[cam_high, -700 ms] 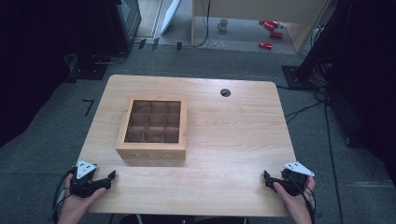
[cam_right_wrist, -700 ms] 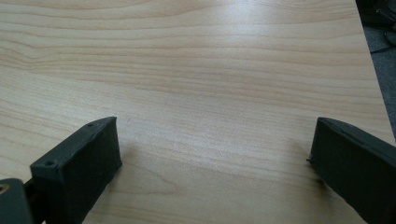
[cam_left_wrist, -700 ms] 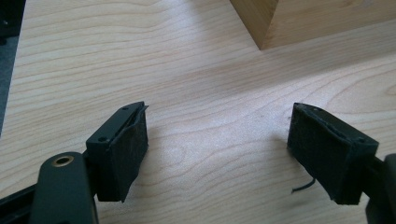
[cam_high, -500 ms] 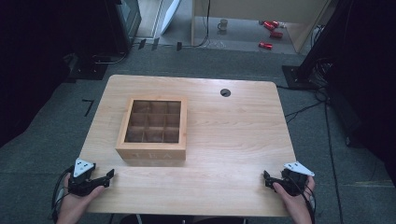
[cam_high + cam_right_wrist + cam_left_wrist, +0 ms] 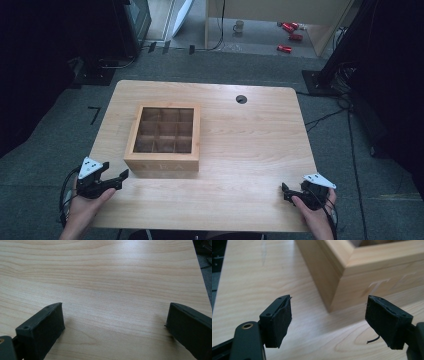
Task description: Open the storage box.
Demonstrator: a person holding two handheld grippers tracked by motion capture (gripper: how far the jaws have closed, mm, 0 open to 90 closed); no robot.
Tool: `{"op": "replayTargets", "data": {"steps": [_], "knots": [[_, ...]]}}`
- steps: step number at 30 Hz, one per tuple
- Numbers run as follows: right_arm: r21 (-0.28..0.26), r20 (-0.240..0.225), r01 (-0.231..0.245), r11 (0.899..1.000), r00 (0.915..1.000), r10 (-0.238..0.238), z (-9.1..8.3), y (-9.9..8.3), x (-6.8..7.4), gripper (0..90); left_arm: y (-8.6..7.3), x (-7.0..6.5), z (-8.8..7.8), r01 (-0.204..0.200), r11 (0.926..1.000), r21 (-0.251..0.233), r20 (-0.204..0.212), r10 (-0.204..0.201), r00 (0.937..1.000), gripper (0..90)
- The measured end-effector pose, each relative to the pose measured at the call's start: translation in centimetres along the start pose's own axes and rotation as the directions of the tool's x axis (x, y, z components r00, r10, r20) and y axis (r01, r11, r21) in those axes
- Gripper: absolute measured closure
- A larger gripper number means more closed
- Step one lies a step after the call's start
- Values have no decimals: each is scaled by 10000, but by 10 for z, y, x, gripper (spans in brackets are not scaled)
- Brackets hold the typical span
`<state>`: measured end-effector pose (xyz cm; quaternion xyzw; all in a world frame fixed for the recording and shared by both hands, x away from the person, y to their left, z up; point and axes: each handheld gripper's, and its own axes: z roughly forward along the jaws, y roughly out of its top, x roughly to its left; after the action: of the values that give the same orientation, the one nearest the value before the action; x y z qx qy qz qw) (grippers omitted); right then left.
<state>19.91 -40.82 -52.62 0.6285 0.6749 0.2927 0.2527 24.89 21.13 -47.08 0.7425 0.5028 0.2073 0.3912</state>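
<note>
A pale wood-grain surface [image 5: 250,150] with rounded corners and a round cable hole [image 5: 241,99] near its far edge stands on grey carpeted floor [image 5: 45,165], with dark, unlit areas to either side. Beyond the far edge, black cables [image 5: 320,117] trail across the floor near a dark stand base [image 5: 317,82], and a light wooden cabinet [image 5: 280,15] stands further back on a paler, brighter floor. A mug [image 5: 239,25] and some red objects [image 5: 290,36] lie near that cabinet.
</note>
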Motion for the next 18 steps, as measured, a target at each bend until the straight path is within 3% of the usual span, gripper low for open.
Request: {"op": "replayTargets", "data": {"steps": [5,10,14,16,18], "knots": [[17,-55,25,10000,10000,-25,0,0,1,14,10,-6,8,-231,9997,-51,304,233,9993,232],[-6,-34,25,10000,10000,-25,0,0,2,17,15,-9,14,-411,9992,-7,344,411,9986,245],[101,-324,1,9999,9995,2,-2,2,8,21,16,-8,19,-580,9983,6,543,579,9968,260],[13,-458,-93,10000,9989,94,-3,5,12,21,16,-6,19,-388,9992,-135,871,399,9954,266],[-103,-346,-11,9999,9994,8,-5,9,16,21,18,-5,17,-428,9982,-423,981,468,9941,294]]}}
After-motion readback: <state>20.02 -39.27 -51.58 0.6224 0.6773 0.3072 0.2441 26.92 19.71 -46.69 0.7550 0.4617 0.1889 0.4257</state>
